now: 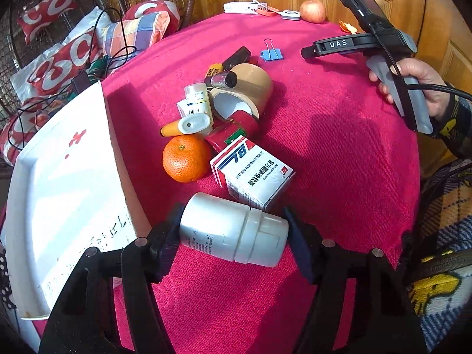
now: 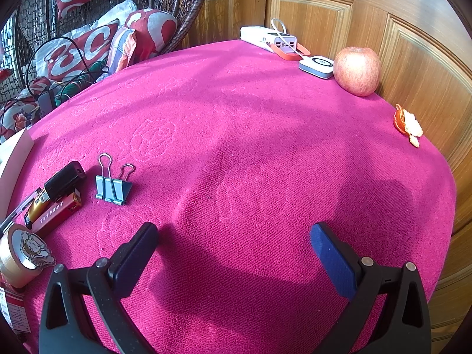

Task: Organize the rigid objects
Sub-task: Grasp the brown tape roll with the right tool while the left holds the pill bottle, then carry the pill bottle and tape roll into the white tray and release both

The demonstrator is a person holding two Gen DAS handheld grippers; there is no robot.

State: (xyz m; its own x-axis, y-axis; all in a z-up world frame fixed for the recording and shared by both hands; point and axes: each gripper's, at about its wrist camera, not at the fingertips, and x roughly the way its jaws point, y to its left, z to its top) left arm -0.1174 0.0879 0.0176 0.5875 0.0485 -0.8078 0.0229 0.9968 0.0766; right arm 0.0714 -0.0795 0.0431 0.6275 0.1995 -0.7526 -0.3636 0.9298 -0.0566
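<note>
Centrally, in the left wrist view, the left claw [image 1: 233, 236] is closed on a white pill bottle [image 1: 233, 233], which lies sideways between the pads just above the pink-covered table [image 1: 339, 153]; the bottle's printed label is too small to read. Beyond it lies a cluster: a white-and-red medicine box [image 1: 253, 174] just behind the bottle, an orange [image 1: 185, 159] beside the box, a roll of brown tape [image 1: 244, 91], a small white tube box [image 1: 194, 100] and an orange-and-white tube [image 1: 188, 125]. These overlap, so their contacts cannot be fully resolved. A red packet [image 1: 233, 132] is largely hidden under the tape and box. At left, a white tray [image 1: 59, 183] is cut off by the frame edge; the writing on it is illegible. The right claw [image 1: 308, 51] appears at upper right, held in a hand [image 1: 424, 85], with only one finger visible from the side.

From the right wrist view, the right claw [image 2: 233, 247] stands wide open over bare cloth, holding nothing. A blue binder clip [image 2: 113, 188] lies to its left, near a black lighter-like item [image 2: 65, 180] and a red lighter [image 2: 57, 214], both partly overlapped. An apple [image 2: 357, 70] and a piece of orange peel [image 2: 408, 124] sit at the table's far edge.
</note>
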